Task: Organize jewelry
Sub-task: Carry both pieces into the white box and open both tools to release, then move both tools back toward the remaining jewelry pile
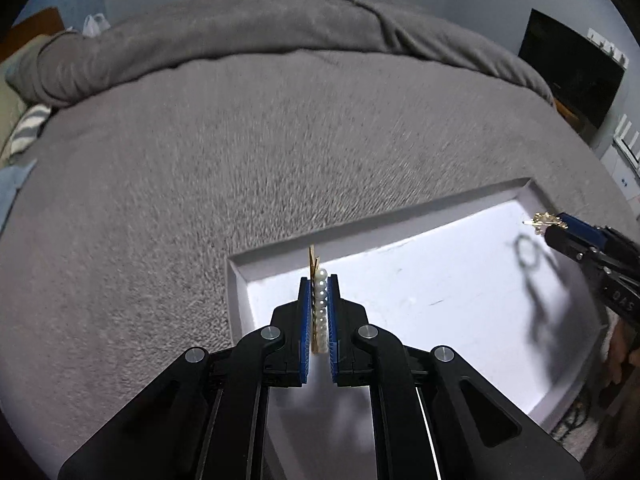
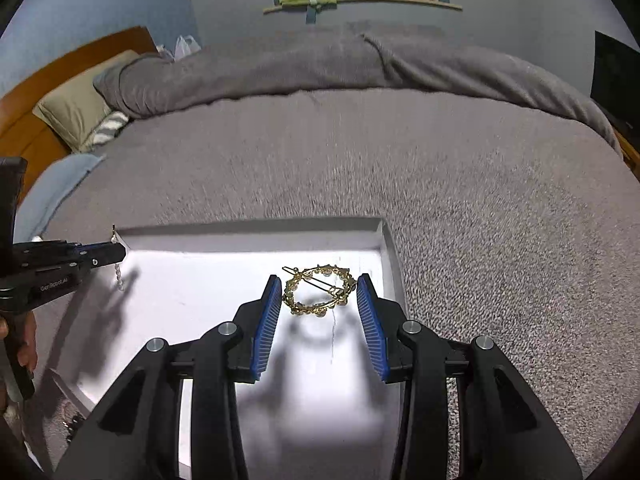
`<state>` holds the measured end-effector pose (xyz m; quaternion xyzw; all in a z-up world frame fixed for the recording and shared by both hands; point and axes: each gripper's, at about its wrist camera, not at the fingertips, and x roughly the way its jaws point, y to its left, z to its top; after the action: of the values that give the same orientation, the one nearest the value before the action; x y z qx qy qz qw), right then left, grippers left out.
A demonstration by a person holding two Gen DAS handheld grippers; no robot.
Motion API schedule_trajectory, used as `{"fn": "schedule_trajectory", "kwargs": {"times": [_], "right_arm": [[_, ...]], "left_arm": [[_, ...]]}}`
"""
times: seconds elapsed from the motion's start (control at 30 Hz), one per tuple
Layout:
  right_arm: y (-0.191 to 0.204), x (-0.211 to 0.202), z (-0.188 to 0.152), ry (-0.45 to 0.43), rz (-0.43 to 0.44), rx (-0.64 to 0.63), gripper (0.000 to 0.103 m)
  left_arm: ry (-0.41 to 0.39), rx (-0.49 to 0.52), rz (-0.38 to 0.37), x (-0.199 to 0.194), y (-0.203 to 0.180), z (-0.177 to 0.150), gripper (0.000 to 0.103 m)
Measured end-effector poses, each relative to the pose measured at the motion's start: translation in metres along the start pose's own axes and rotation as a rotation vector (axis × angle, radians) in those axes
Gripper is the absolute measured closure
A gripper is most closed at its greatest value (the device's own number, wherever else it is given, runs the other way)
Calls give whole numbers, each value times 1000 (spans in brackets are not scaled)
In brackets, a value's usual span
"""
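A white shallow tray (image 1: 400, 232) lies on a grey blanket (image 1: 240, 152). My left gripper (image 1: 319, 280) is shut on a gold hair clip lined with white pearls (image 1: 320, 300), held on edge above the tray's near-left part; it also shows in the right wrist view (image 2: 117, 258). My right gripper (image 2: 318, 288) holds a round gold wreath-shaped hair clip (image 2: 319, 291) between its blue pads (image 2: 267, 320), above the tray (image 2: 248, 232) near its right wall. In the left wrist view that clip (image 1: 546, 221) sticks out of the right gripper's tips over the tray's far right corner.
The bed fills both views, with a folded grey duvet (image 2: 320, 64) at the back, pillows (image 2: 76, 112) and a wooden headboard (image 2: 48, 80) at left. A dark screen (image 1: 572, 68) stands at right. A wall shelf (image 2: 360, 0) with clothes is behind.
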<state>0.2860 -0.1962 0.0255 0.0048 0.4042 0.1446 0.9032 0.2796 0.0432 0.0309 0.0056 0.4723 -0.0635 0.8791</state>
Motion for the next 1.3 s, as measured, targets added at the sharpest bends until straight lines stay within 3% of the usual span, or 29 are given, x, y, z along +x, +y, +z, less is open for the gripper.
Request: {"fn": "schedule_trajectory", "kwargs": {"times": [0.37, 0.43, 0.47, 0.63, 0.67, 0.73, 0.9, 1.03, 1.3], "right_arm": [[-1, 3, -4, 6, 22, 6, 62], [-2, -2, -5, -3, 40, 22, 60], [-2, -7, -5, -14, 54, 32, 53], [-5, -36, -8, -71, 71, 53, 46], [-7, -46, -11, -89, 74, 68, 39], [-9, -60, -14, -114, 76, 80, 27], [-10, -100, -32, -183, 54, 77, 12], [-9, -127, -47, -222, 27, 68, 6], [-4, -165, -72, -254, 16, 63, 6]], "left_arm": [[41, -3, 14, 19, 3, -2, 94], [33, 3, 7, 14, 4, -6, 82], [19, 4, 9, 11, 2, -5, 78], [-42, -1, -7, -19, -1, -14, 67], [-55, 2, -5, -25, -4, -15, 64], [-96, 12, 4, -40, -7, -20, 48], [-173, 21, 31, -73, -19, -35, 26], [-214, 15, 34, -96, -26, -45, 19], [-281, 14, 48, -133, -36, -63, 12]]}}
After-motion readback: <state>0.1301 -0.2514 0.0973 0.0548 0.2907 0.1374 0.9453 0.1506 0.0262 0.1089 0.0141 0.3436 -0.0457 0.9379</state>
